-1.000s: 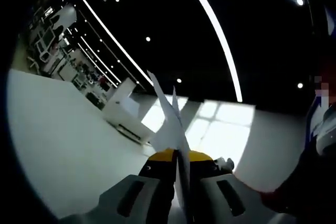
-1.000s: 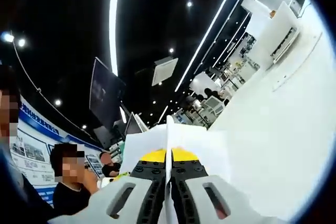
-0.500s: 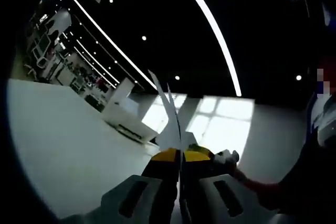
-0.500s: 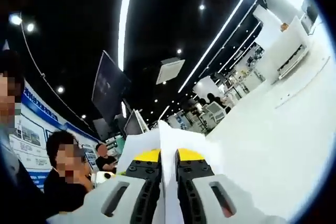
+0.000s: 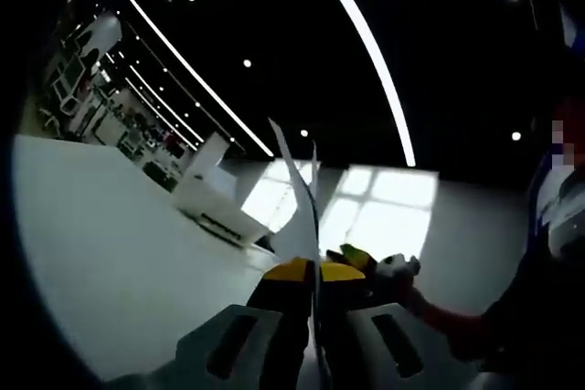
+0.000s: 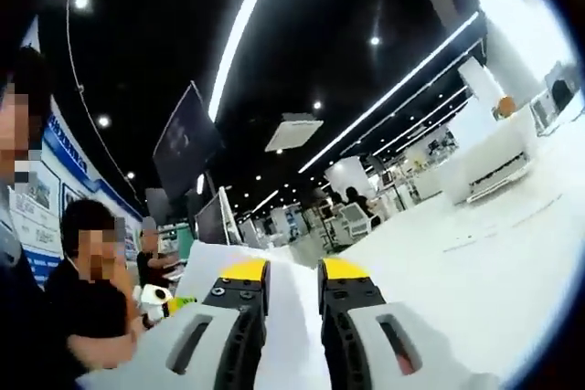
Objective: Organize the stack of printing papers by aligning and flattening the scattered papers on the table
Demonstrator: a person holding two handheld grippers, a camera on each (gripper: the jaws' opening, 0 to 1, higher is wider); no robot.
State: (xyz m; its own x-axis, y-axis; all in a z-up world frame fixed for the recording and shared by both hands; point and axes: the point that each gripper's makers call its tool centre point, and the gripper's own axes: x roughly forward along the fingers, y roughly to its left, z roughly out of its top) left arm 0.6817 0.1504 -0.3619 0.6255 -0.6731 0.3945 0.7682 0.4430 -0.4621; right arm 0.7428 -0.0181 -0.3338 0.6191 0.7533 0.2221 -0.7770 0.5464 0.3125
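Left gripper view: the left gripper [image 5: 315, 273] is clamping its yellow-tipped jaws together on the printing papers [image 5: 297, 198], whose thin white sheets are standing edge-on and fanning upward from between the tips. The white table [image 5: 119, 253] is sloping across the left and lower part of the view, tilted with the camera. Beyond it a white counter unit [image 5: 215, 203] is standing near a bright window wall [image 5: 375, 216]. The dark ceiling [image 5: 274, 34] is carrying long light strips [image 5: 366, 52] and small round spotlights. Just right of the papers, the right gripper [image 5: 379, 267] is entering, held by a person's sleeve [image 5: 457, 335].

Right gripper view: the right gripper [image 6: 292, 273] is holding its jaws apart, with the printing papers [image 6: 288, 317] lying in the gap between them; whether the jaw pads are touching the sheets cannot be told. More of the white sheet is spreading out to the left of the jaws. The white table [image 6: 475, 271] is extending to the right. In the distance, white counters [image 6: 498, 157] and workstations are lining the room beneath the light strips [image 6: 402, 79]. A dark hanging screen [image 6: 187, 139] and a square ceiling panel [image 6: 292, 130] are showing overhead. Seated people [image 6: 87, 262] are occupying the left side, before a blue and white wall display [image 6: 50, 171].
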